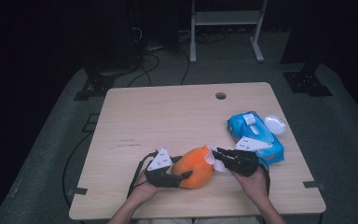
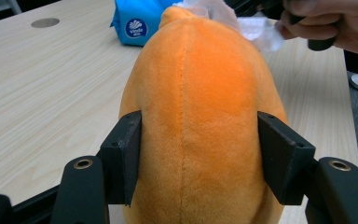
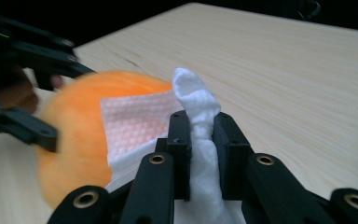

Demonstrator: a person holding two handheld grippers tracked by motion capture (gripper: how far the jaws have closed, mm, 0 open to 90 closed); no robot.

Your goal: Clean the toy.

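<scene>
Orange plush toy [image 1: 196, 166] is seen lying near the front edge of the table [image 1: 168, 116], roughly mid-width, between the two grippers. It is clamped by the left gripper [image 1: 182, 176] from the toy's left end; in the left gripper view both black pads [image 2: 123, 156] are pressed into the plush [image 2: 200, 116] on either side of its seam, fabric bulging slightly past them (grip = firm, jaws partly closed on the toy). Left hand [image 1: 142, 189] is rested at the front edge.

A white wipe [image 1: 213, 158] is held by the right gripper [image 1: 216, 152] and is laid against the toy's right end. In the right gripper view the wipe [image 3: 200, 116] is pinched tight between the two jaws, a bunched tip sticking up past the pads [image 3: 179, 140], w/ a flat textured sheet spread over the orange surface [image 3: 74, 135] to the left. Toy appears blurred there. The right hand [image 1: 254, 182] is seen at the front edge, right of centre.

A blue wipes pack [image 1: 255, 137] is placed toward the right edge, just behind the right gripper, flap side up. A white round lid [image 1: 275, 123] is seen beside the pack, at the right edge (on or past the edge: cannot tell). A round cable hole [image 1: 220, 95] is noted near the back edge.
</scene>
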